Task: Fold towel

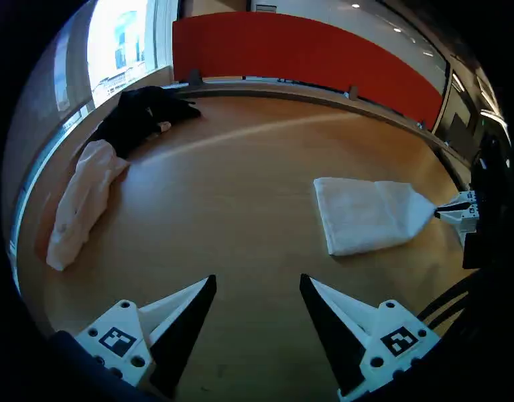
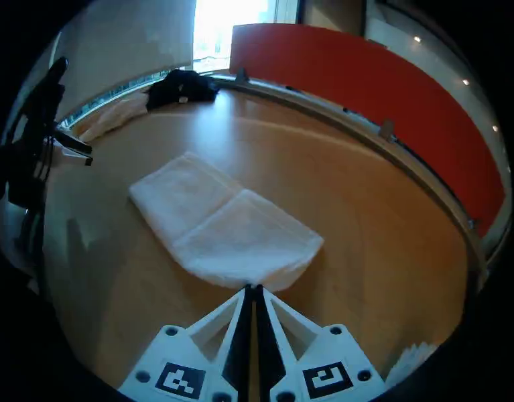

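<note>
Lying flat on the wooden bench (image 1: pixel 243 201), the white towel (image 1: pixel 364 214) sits toward 3 o'clock in the left gripper view. Its long axis runs sideways there, and its far end is drawn into a point. That point is pinched in the right gripper (image 1: pixel 458 211), whose fingers are clenched together on the cloth. In the right gripper view the folded towel stretches from the clenched tips at 6 o'clock up toward 10 o'clock, with a fold line across its middle. The left gripper (image 1: pixel 257 301) hangs released at 6 o'clock, its fingers spread wide and grasping nothing, well apart from the towel. A crumpled cream cloth (image 1: pixel 82 201) lies at 9 o'clock and a black garment (image 1: pixel 139 114) at 10 o'clock, both near the window (image 1: pixel 119 47). A red partition (image 1: pixel 303 53) stands behind the bench at 12 o'clock.
</note>
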